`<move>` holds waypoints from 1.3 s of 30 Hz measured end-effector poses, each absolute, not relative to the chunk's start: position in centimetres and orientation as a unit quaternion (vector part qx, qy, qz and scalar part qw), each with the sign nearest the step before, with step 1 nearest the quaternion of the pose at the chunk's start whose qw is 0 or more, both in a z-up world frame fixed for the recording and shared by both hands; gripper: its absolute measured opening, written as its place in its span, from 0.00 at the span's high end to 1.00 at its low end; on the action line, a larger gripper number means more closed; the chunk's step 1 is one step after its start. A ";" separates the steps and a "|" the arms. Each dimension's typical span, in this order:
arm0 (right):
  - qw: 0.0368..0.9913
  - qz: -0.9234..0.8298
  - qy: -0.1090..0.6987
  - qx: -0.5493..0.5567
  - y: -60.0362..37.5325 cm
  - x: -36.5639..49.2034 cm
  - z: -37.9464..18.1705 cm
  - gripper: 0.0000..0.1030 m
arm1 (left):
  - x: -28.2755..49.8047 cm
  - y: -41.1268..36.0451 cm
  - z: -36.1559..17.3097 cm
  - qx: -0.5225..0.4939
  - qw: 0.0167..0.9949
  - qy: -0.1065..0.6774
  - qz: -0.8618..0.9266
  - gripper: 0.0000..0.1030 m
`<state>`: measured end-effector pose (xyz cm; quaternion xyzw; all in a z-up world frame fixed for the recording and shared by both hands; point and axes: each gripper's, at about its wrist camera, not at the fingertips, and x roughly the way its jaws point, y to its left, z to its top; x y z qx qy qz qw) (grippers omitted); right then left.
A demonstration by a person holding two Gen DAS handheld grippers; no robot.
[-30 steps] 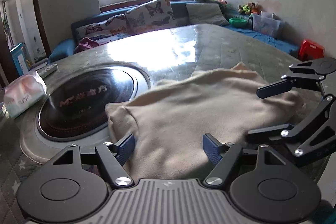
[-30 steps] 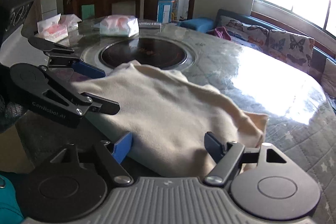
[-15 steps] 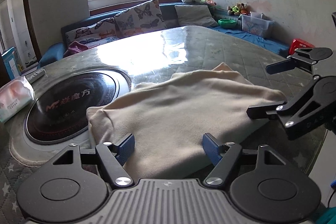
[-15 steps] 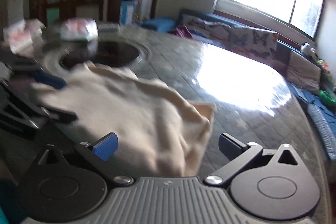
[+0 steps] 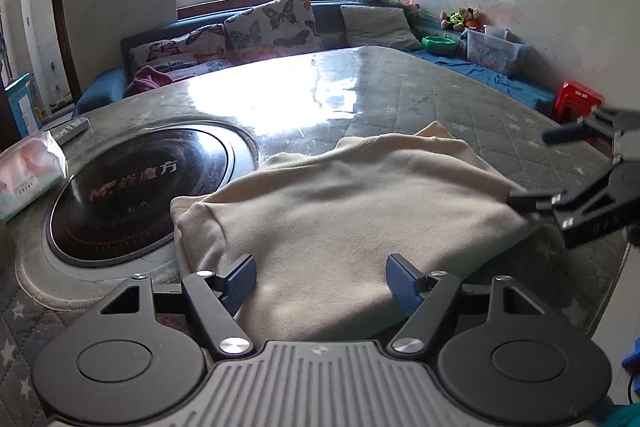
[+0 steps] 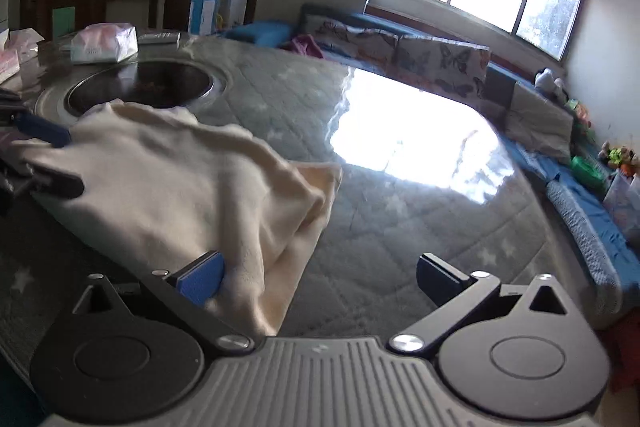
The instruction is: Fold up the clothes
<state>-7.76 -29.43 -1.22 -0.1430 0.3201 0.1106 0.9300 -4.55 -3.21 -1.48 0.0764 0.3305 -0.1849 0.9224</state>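
Since the cream garment [image 5: 340, 211] lies as a thick, rounded bundle of several layers on the padded surface [image 5: 460, 107], near its front edge and just beside the round hob [image 5: 136, 195], it can be judged soft, limp and light, with a fleecy nap that should grip rather than slip. No stiffness is shown anywhere: the layers sag at the ends, and loose folds are seen bunched at the right end in the right wrist view. The left gripper [image 5: 322, 277] is held with its fingers spread wide over the near edge of the cloth, nothing being pinched between them. The right gripper [image 6: 320, 277] is likewise spread, its left finger [image 6: 202, 281] touching or just beside the bunched end, while the other finger stands well apart over bare surface. A hold would best be taken on a doubled edge or corner, where all layers can be pinched together; a grasp on the top layer alone would likely peel it off and undo the bundle. Whether more folds are wanted, or the bundle is already finished, cannot be settled from this state.
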 end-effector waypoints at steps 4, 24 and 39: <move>0.937 0.106 0.304 -0.136 -29.1 -8.0 -0.2 0.00 | -4.6 -3.0 -1.0 0.072 0.924 0.327 -0.184 0.22; 0.933 0.175 0.288 -0.126 -25.9 -8.7 1.5 0.00 | -5.0 -1.0 0.2 0.050 0.941 0.306 -0.134 0.00; 0.906 0.267 0.286 -0.163 -21.9 -10.2 1.8 0.00 | -4.7 1.9 0.6 0.023 0.947 0.313 -0.071 0.00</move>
